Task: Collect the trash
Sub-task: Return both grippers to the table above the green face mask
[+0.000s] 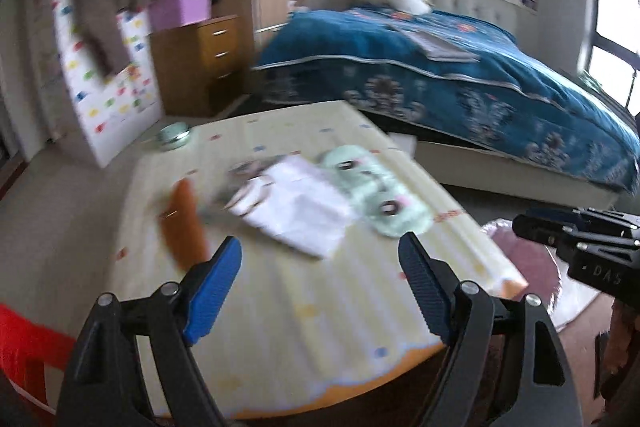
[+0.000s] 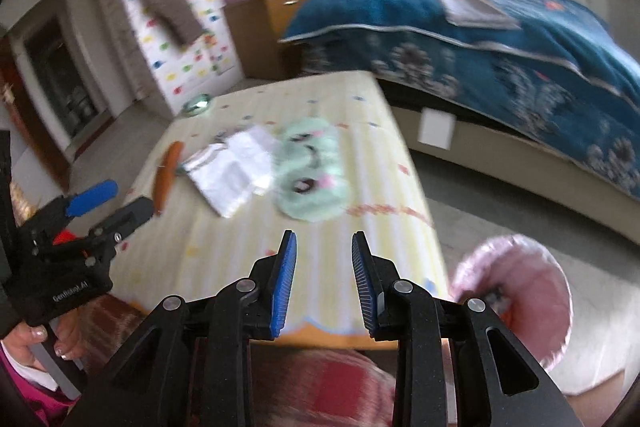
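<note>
Left wrist: left gripper [image 1: 320,259] spread above table [image 1: 320,307].

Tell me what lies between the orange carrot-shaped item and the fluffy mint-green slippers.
White crumpled paper, beside the orange carrot-shaped item and fluffy mint-green slippers, in both views.

On the table [image 1: 304,307], ahead of the left gripper [image 1: 320,259], lay a paper sheet [image 1: 304,211], with a plush slipper [image 1: 372,187] to its right and a long wrapper [image 1: 184,223] to its left. Farther ahead to the left sat a small dish [image 1: 174,135]. Beyond the table stood the bed [image 1: 460,75]. The right gripper [image 2: 324,247] hovered above the table's near edge, jaws apart.
</note>
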`<act>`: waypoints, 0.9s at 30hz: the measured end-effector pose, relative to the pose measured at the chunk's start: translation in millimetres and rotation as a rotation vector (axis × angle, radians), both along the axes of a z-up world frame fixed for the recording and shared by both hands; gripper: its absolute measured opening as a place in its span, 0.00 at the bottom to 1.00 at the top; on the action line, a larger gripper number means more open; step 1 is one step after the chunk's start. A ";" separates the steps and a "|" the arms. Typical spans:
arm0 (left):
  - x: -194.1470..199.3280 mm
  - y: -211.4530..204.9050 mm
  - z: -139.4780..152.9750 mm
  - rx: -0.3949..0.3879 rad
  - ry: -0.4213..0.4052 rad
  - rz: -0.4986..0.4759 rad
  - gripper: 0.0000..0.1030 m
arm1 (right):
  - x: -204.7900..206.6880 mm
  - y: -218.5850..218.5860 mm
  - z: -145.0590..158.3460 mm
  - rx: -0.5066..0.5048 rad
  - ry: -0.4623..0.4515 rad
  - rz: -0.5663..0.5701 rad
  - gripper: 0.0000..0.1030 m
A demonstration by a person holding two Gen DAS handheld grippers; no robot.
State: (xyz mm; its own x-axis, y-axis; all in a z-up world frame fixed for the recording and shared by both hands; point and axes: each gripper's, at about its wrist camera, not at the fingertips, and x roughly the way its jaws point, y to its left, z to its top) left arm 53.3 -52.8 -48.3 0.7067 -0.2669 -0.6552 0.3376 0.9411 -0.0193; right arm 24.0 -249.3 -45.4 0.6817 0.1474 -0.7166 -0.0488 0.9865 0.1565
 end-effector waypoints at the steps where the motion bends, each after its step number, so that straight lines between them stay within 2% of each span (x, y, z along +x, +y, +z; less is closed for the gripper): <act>1: -0.3 8.9 -0.5 -0.004 0.003 0.018 0.76 | 6.2 10.9 2.5 -0.005 -0.003 0.024 0.30; 5: 0.6 42.5 -0.3 -0.006 0.010 0.103 0.77 | 23.3 41.6 11.2 -0.036 -0.013 0.086 0.30; 12: 2.8 82.7 -1.3 -0.012 0.014 0.209 0.79 | 37.8 60.2 12.2 -0.048 -0.018 0.114 0.33; 23: 19.4 73.8 -13.7 0.004 0.042 0.194 0.80 | 47.6 26.1 -6.5 -0.033 0.031 0.057 0.34; 27: 26.8 65.5 -18.0 0.014 0.049 0.189 0.81 | 53.5 12.1 -15.5 -0.029 0.039 0.044 0.43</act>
